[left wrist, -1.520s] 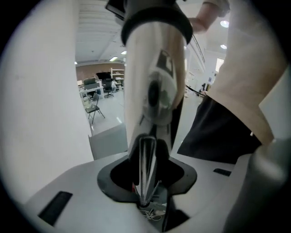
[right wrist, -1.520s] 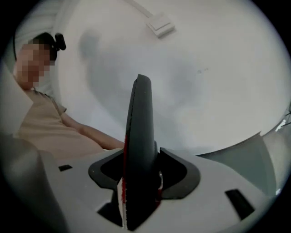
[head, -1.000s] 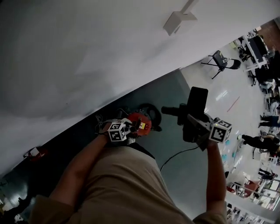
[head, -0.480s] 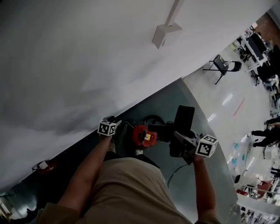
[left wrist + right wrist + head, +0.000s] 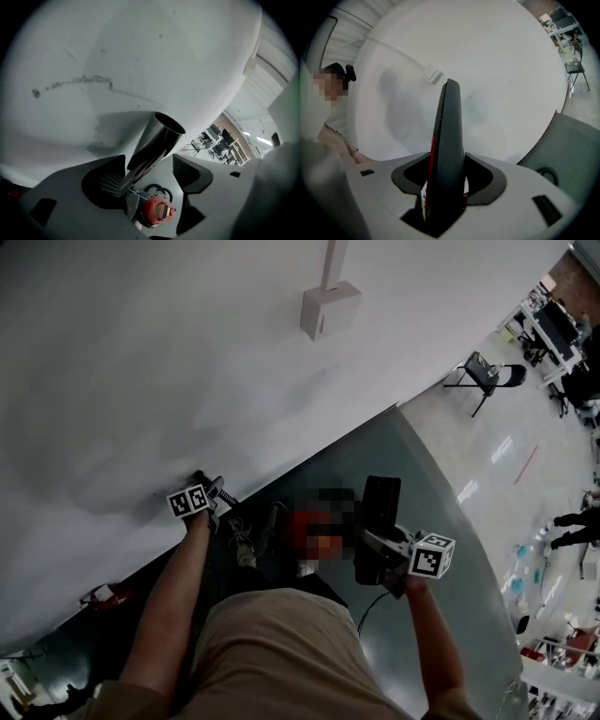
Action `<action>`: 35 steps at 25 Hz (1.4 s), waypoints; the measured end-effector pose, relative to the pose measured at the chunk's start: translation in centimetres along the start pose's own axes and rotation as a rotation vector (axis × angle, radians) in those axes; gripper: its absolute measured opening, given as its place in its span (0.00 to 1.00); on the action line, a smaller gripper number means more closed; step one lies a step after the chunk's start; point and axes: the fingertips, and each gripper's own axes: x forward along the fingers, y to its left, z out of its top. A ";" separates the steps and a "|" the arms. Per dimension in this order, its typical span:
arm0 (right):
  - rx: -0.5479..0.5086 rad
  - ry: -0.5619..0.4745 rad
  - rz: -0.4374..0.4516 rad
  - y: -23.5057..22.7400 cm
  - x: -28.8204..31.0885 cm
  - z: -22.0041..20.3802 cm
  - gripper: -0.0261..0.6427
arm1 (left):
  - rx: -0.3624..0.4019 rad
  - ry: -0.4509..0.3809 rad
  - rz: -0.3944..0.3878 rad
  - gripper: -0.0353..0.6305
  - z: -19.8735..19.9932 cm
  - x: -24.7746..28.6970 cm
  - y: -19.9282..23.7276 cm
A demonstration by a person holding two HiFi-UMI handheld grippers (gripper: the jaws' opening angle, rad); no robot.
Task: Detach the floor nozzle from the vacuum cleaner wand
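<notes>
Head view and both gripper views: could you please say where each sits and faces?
Head view: on the person's head, looking down at wall and floor; both forearms, left gripper and right gripper show.
Left gripper view: rides the left gripper, looks along its jaws, which have just been opening with the wand between them; red vacuum body beyond.
Right gripper view: rides the right gripper, faces the wall; jaws clamp the floor nozzle; shoulder at left.
Shared: the floor nozzle, in head and right gripper views.

black floor nozzle [image 5: 446, 154] (red edge stripe), red vacuum body [image 5: 157, 211], glossy dark wand [image 5: 152, 145]
</notes>
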 end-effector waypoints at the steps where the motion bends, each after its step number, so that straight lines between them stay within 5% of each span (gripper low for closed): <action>1: 0.007 0.010 0.012 -0.2 -0.1 -0.4 0.38 | -0.004 -0.002 -0.005 0.52 0.1 -0.6 -0.1; 7: 0.077 0.077 0.093 -2.7 0.4 -2.2 0.38 | -0.010 -0.034 0.002 0.52 -1.5 -4.1 -1.9; 18: 0.034 0.227 0.130 -5.6 4.5 -4.1 0.38 | -0.074 -0.202 -0.157 0.52 -12.1 -15.8 -10.1; 22: 0.106 0.251 0.156 -2.1 8.1 -6.3 0.38 | -0.102 -0.265 -0.210 0.52 -14.6 -24.1 -9.2; 27: 0.059 0.315 0.147 2.7 17.9 -14.7 0.38 | -0.131 -0.299 -0.229 0.51 -18.5 -31.6 0.1; 35: 0.011 0.456 0.278 6.7 19.2 -15.4 0.38 | -0.110 -0.269 -0.232 0.51 -20.8 -31.2 -7.3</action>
